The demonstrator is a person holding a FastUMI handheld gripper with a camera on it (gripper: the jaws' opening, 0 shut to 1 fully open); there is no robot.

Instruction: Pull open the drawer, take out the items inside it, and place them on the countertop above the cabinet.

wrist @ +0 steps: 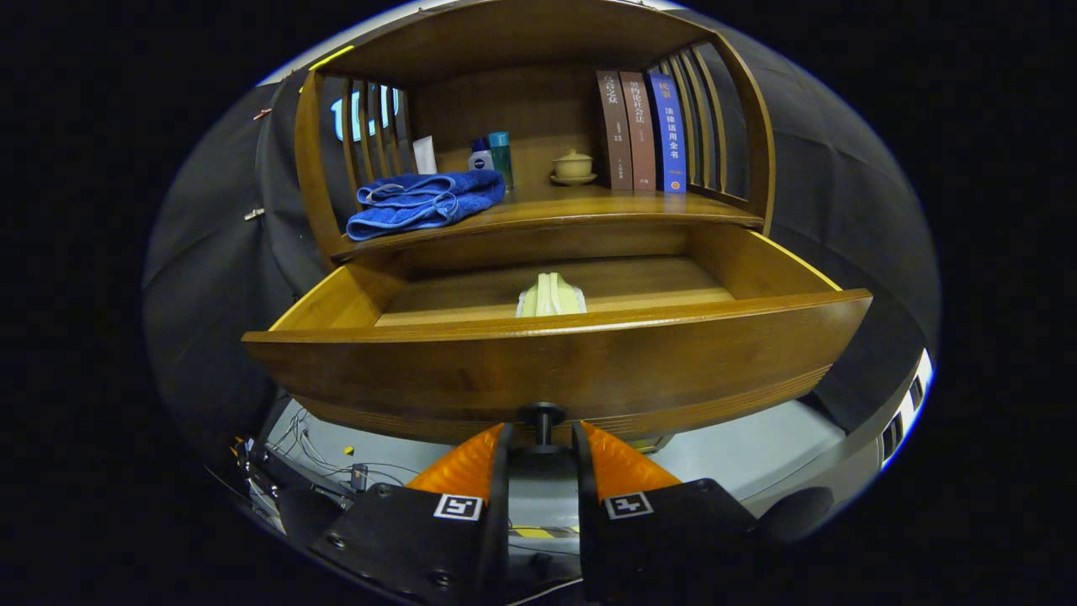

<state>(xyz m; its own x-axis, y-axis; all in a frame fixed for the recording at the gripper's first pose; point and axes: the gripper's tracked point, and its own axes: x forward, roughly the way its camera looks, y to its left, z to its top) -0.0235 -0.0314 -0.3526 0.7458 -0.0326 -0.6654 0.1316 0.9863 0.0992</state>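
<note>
One item shows inside the drawer (555, 353): a pale green folded thing (551, 296) lying just behind the drawer's front panel, near its middle. I judge the pulling step about done, since the drawer stands well out. My hand-held gripper (543, 442) has its fingers either side of the drawer's knob (543, 418); whether they pinch it, I cannot tell. Above the drawer, the counter (589, 206) carries a blue towel (425, 200). Next I must leave the knob, rise over the front panel and reach down for the green thing.
</note>
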